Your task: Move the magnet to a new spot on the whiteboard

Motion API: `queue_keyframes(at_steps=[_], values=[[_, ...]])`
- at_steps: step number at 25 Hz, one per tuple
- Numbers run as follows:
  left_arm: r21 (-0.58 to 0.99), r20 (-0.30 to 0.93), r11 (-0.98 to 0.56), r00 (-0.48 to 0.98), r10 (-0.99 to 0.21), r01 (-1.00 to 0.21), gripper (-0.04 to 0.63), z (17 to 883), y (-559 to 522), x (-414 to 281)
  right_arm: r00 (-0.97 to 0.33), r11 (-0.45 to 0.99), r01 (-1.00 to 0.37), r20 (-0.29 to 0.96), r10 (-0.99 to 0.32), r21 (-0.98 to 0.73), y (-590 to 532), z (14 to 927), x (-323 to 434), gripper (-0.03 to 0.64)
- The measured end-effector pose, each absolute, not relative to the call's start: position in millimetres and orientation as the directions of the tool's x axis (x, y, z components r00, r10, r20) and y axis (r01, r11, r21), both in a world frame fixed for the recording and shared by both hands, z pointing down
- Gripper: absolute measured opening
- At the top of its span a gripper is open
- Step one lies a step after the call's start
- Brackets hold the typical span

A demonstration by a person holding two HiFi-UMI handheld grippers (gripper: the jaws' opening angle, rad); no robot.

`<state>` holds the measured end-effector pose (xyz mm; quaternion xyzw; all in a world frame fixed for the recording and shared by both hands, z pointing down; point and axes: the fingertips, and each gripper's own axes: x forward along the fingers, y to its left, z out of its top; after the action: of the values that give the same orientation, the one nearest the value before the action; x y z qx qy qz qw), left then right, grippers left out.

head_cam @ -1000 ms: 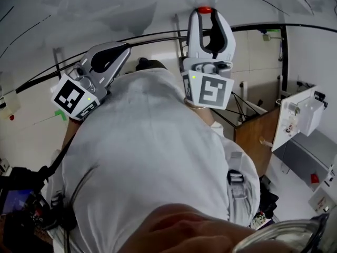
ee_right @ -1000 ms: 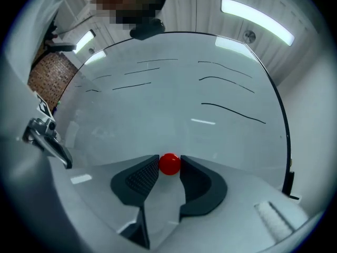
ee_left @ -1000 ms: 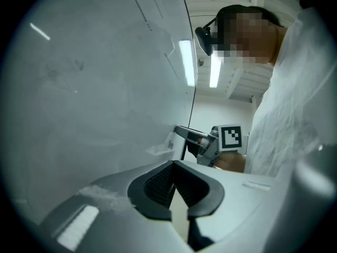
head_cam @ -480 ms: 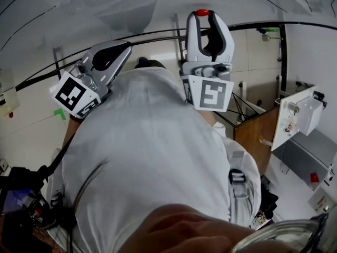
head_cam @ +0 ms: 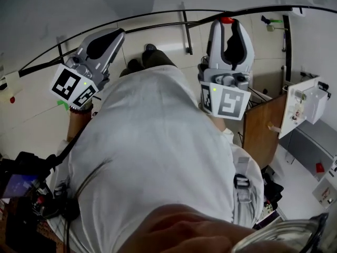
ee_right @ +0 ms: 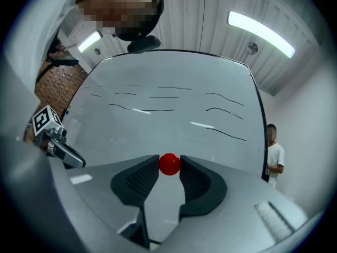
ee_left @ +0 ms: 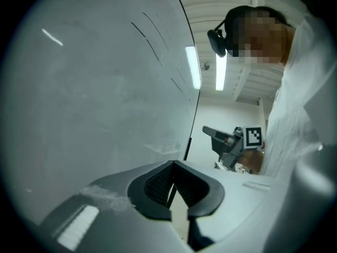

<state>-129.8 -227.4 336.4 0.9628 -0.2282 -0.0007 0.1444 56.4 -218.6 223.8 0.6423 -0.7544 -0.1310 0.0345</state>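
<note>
A small red round magnet [ee_right: 169,164] sits pinched between the tips of my right gripper [ee_right: 169,166]. In the head view the magnet [head_cam: 227,20] shows at that gripper's tip [head_cam: 227,23], level with the whiteboard's black lower frame. The whiteboard [ee_right: 168,115] stands ahead of the right gripper, some way off, with thin black pen lines across it. My left gripper [head_cam: 117,33] is at the left near the board's lower edge. Its jaws are shut with nothing between them [ee_left: 172,166], and the whiteboard [ee_left: 95,88] fills the left of its view.
A brown wooden panel [head_cam: 260,133] and a white box-like device [head_cam: 310,104] stand at the right. Dark equipment [head_cam: 21,194] sits low at the left. A second person [ee_right: 274,157] stands beyond the board's right edge. My own white-shirted torso [head_cam: 158,157] fills the middle.
My right gripper, still holding the magnet, has shifted to the right and now sits at the board's lower frame instead of over its surface. The left gripper stays shut in much the same place.
</note>
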Motion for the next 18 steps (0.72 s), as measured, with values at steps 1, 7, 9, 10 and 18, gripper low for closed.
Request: queue_keyframes(at_steps=[1,7,9,10,18], values=[[0.291,0.069,-0.839,0.885,-0.460,-0.459,0.000,340.2,-230.2,-142.5,-0.170,0.140,-0.964,-0.120,-0.978,0.225,-211.5,222.8,54.5,0.127],[0.319,0.104,-0.802,0.860,-0.500,-0.505,0.000,343.7,-229.0,-148.5,-0.165,0.142,-0.979,-0.162,-0.973,0.146,-197.6,210.2,75.3,0.127],[0.313,0.098,-0.787,0.842,-0.530,-0.531,0.000,335.5,-203.5,-150.9,-0.195,0.172,-0.977,-0.192,-0.962,0.129,-181.9,197.8,70.9,0.127],[0.307,0.093,-0.778,0.830,-0.549,-0.549,0.000,331.1,-187.6,-154.0,-0.224,0.203,-0.972,-0.204,-0.953,0.118,-171.7,193.3,64.3,0.127],[0.320,0.114,-0.741,0.800,-0.589,-0.591,0.000,332.7,-109.7,-133.0,-0.349,0.327,-0.936,-0.218,-0.911,0.132,-106.7,183.3,61.9,0.127]])
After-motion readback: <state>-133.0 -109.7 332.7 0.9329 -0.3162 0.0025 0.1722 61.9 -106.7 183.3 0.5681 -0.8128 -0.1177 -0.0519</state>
